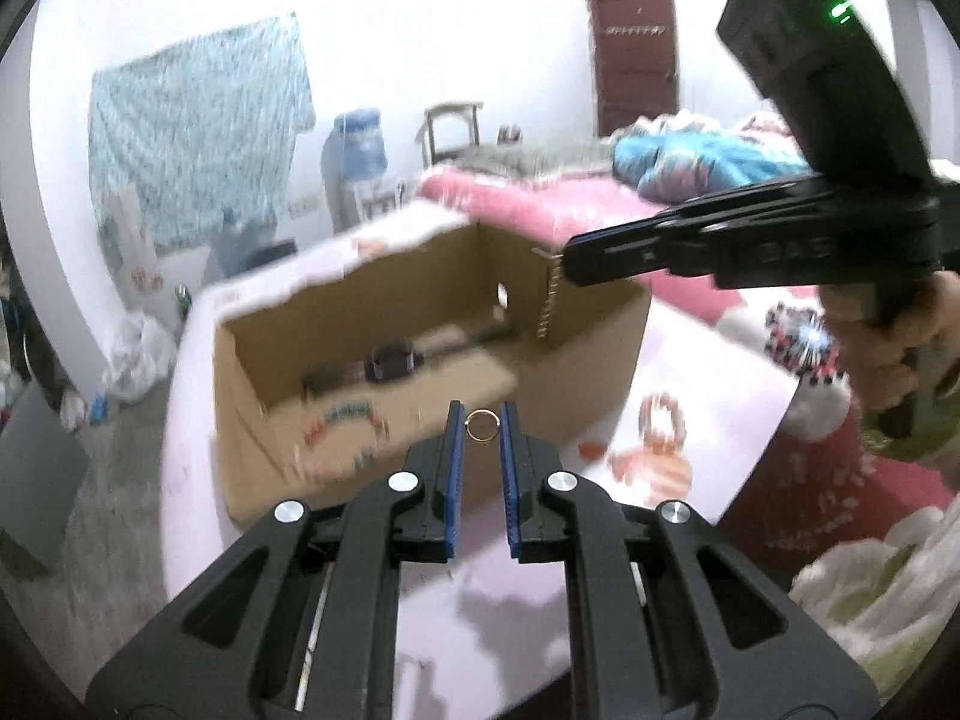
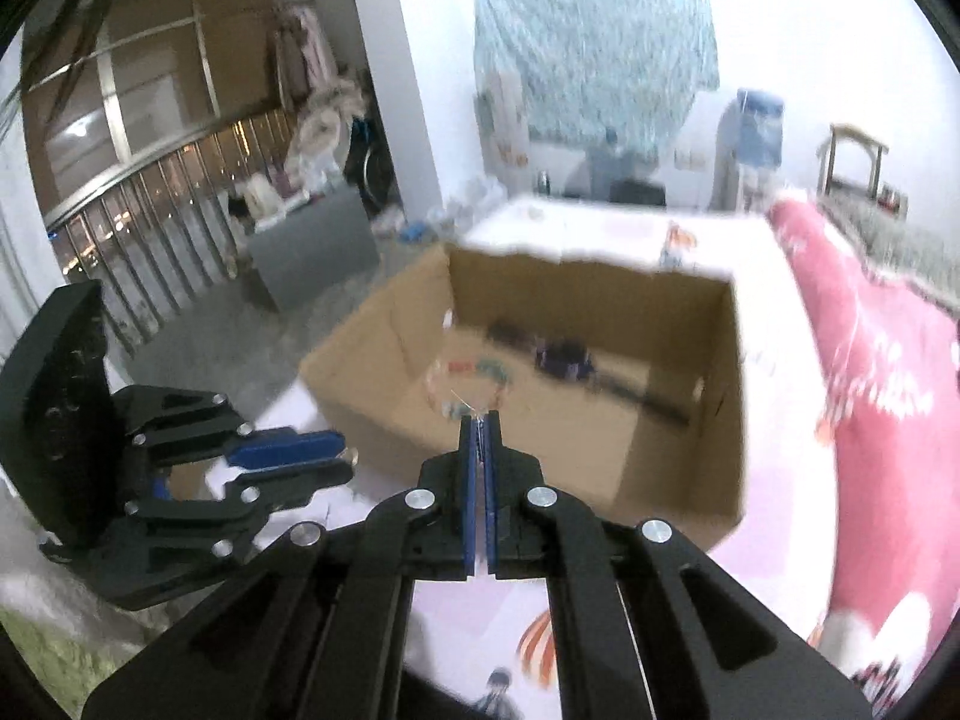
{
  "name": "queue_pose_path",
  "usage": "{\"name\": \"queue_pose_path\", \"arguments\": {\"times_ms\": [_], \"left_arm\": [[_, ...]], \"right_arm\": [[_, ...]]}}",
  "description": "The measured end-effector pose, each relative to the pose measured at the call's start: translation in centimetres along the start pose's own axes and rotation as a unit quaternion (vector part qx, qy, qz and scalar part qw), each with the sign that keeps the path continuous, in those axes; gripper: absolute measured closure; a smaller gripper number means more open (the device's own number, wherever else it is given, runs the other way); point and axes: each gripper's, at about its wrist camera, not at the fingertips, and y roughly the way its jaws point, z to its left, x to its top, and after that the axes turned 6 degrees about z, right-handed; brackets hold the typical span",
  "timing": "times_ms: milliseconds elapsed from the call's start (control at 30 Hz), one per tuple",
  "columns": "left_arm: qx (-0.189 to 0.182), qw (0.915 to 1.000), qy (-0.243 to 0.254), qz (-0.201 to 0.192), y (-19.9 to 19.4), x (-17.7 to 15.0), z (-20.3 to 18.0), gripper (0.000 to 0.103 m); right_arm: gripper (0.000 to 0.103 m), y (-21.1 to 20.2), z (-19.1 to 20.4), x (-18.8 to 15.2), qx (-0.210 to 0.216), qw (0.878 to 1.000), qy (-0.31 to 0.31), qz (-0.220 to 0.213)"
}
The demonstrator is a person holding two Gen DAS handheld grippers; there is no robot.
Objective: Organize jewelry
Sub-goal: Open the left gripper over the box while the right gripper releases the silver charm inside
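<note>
A small gold ring (image 1: 481, 425) is held between the blue pads (image 1: 455, 468) of the left gripper (image 1: 480, 420), whose jaws are closed to a narrow gap on it. An open cardboard box (image 1: 576, 360) is seen beyond the tips, toward 12 o'clock, with a dark item (image 1: 391, 363) and a beaded bracelet (image 1: 342, 420) lying blurred on its floor. The right gripper (image 2: 479, 417) is fully closed, and a thin pale thread-like piece (image 2: 462, 403), too blurred to name, is pinched at its tips. In the left wrist view, a dangling chain (image 1: 551, 294) is seen hanging from the right gripper's tip at 2 o'clock. The box rests on a pale patterned sheet (image 1: 708, 360), beside a pink blanket (image 2: 870, 360).
</note>
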Motion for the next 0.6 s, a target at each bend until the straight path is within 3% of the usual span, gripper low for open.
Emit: {"name": "queue_pose_path", "arguments": {"times_ms": [167,333,400,600], "left_arm": [[0.011,0.9999,0.000,0.003,2.2,3.1,1.4,0.092],[-0.027,0.9942,-0.073,0.075,8.1,4.6,4.2,0.092],[-0.049,0.9864,-0.110,0.112,10.5,4.6,5.3,0.092],[-0.130,0.9590,-0.196,0.159,14.3,3.9,7.2,0.092]], "right_arm": [[0.101,1.1,-2.6,3.0,0.016,1.000,0.016,-0.006],[0.100,6.5,-6.0,4.9,0.050,0.994,0.055,0.084],[0.100,8.4,-6.9,5.0,0.052,0.989,0.074,0.114],[0.099,12.4,-8.8,4.6,0.038,0.978,0.105,0.175]]}}
